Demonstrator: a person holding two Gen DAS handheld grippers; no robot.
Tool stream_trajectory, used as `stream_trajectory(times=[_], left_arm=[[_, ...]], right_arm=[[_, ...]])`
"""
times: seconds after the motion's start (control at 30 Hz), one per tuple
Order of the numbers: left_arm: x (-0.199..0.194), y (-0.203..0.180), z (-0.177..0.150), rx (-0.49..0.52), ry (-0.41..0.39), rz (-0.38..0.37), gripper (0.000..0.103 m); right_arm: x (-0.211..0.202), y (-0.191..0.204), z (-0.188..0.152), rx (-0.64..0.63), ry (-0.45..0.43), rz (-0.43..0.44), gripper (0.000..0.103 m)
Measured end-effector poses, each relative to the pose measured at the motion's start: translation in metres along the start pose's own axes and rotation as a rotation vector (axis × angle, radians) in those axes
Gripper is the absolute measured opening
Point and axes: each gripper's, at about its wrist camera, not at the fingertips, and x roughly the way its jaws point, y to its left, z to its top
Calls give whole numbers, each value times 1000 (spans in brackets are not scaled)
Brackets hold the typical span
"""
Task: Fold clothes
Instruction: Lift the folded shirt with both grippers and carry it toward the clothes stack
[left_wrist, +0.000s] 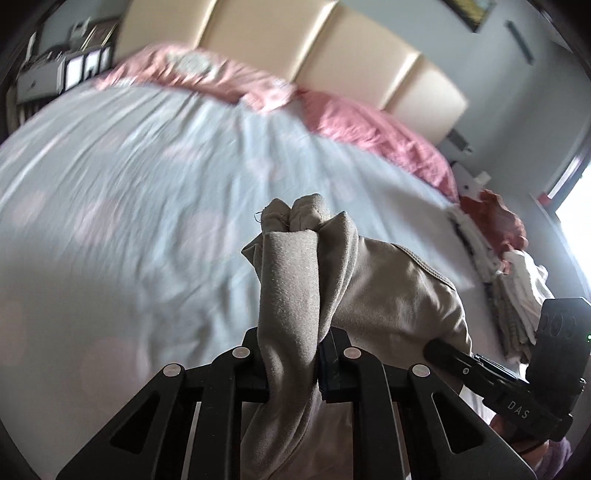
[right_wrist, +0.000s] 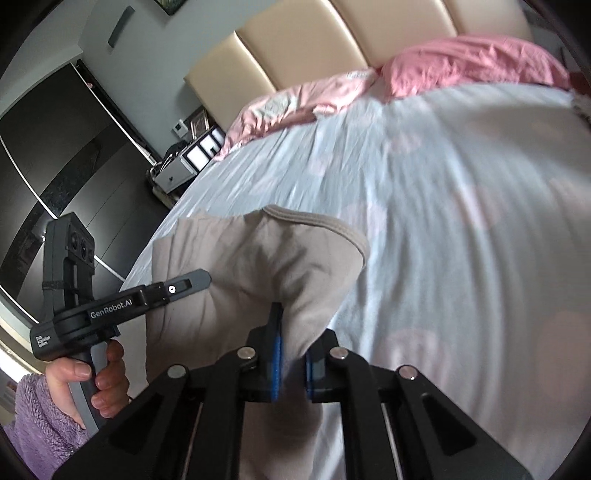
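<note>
Left wrist view: the left gripper (left_wrist: 291, 365) is closed on a thick bunch of the beige garment (left_wrist: 388, 295), which is held above the bed sheet (left_wrist: 129, 184). Between the jaws, several layers are gathered into a rolled ridge that stands forward of the tips; the rest is draped to the right of the jaws toward the right gripper (left_wrist: 447, 352).

Right wrist view: the right gripper (right_wrist: 293, 363) is closed, nearly shut, on a thinner fold of the same garment. A banded, stitched edge (right_wrist: 314, 219) is seen ahead of the jaws, and the cloth is spread to the left of them toward the other gripper.

Risks:
- Slip is judged possible at the left jaws, since a bulky multi-layer bunch is clamped and inner layers may be drawn out under tension.
- A skewed fold is likely if the two grips are not on matching points; this cannot be confirmed from either view.
- To the right of the left jaws, a stack of folded clothes (left_wrist: 517, 295) lies at the bed edge and could be brushed by a swinging hem.

Materials: the garment is a soft, matte knit with a fine nap. The sheet is thin, pale and wrinkled, with faint pink dots. The finger pads (right_wrist: 276, 354) are blue and ribbed.
</note>
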Motion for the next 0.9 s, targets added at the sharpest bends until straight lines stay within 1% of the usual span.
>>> stream_trajectory(times=[0.13, 0.23, 0.37, 0.47, 0.63, 0.77, 0.9], left_arm=[[-19, -41, 9, 54, -52, -72, 17], [-28, -80, 16, 125, -79, -125, 17], [-34, -144, 30, 214, -97, -192, 17], [-39, -192, 40, 282, -112, -242, 17], [-46, -272, 57, 394, -135, -326, 17], [-41, -351, 75, 494, -131, -383, 17], [-32, -433, 90, 612, -121, -425, 17]], right_arm=[[-52, 2, 3, 15, -82, -67, 8], [-97, 0, 5, 29, -141, -114, 8], [-156, -7, 12, 38, -215, -187, 8], [-197, -17, 18, 79, -269, -218, 8], [-262, -44, 32, 139, -352, -281, 8], [-314, -75, 48, 191, -417, -310, 8], [-353, -109, 62, 253, -468, -343, 8]])
